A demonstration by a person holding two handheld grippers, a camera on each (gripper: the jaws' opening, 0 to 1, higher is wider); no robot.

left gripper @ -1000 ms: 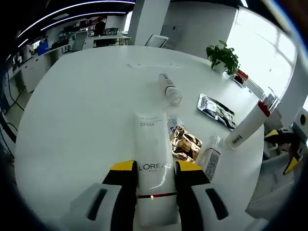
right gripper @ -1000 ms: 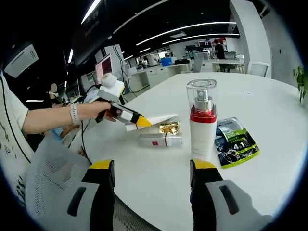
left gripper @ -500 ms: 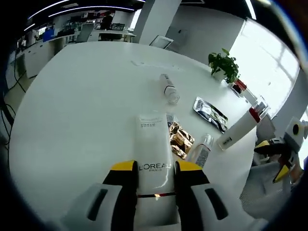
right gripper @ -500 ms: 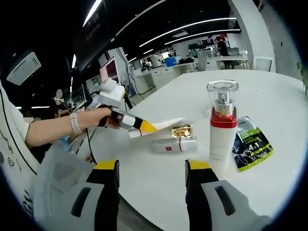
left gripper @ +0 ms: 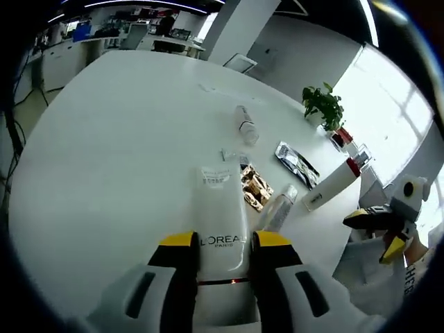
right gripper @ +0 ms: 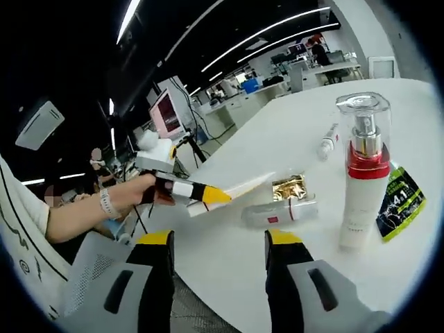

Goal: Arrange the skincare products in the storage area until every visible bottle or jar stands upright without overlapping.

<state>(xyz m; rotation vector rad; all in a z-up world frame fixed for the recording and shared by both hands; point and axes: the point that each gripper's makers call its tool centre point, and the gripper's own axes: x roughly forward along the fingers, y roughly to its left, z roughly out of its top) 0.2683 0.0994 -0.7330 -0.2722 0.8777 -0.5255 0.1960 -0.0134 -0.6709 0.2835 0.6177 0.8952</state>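
My left gripper (left gripper: 222, 244) is shut on a white L'Oreal tube (left gripper: 221, 208), held above the white table (left gripper: 111, 152); from the right gripper view that left gripper (right gripper: 200, 193) holds the tube (right gripper: 243, 186) nearly level. A tall white pump bottle (right gripper: 362, 182) with a red collar and clear cap stands upright, also seen as the pump bottle (left gripper: 334, 183). A clear bottle with a red label (right gripper: 279, 213) lies on its side, the same clear bottle (left gripper: 278, 211). A small white bottle (left gripper: 244, 125) lies further off. My right gripper (right gripper: 220, 251) is open and holds nothing.
A gold sachet (left gripper: 254, 186) and a dark sachet (left gripper: 295, 162) lie flat among the bottles; the dark sachet (right gripper: 398, 200) sits by the pump bottle's base. A potted plant (left gripper: 323, 104) stands at the far edge. A person's hand (right gripper: 125, 199) holds the left gripper. Office desks lie beyond.
The left gripper has risen and drawn back with the tube still in it, so the table items look smaller. The right gripper view has swung, putting the pump bottle further right.
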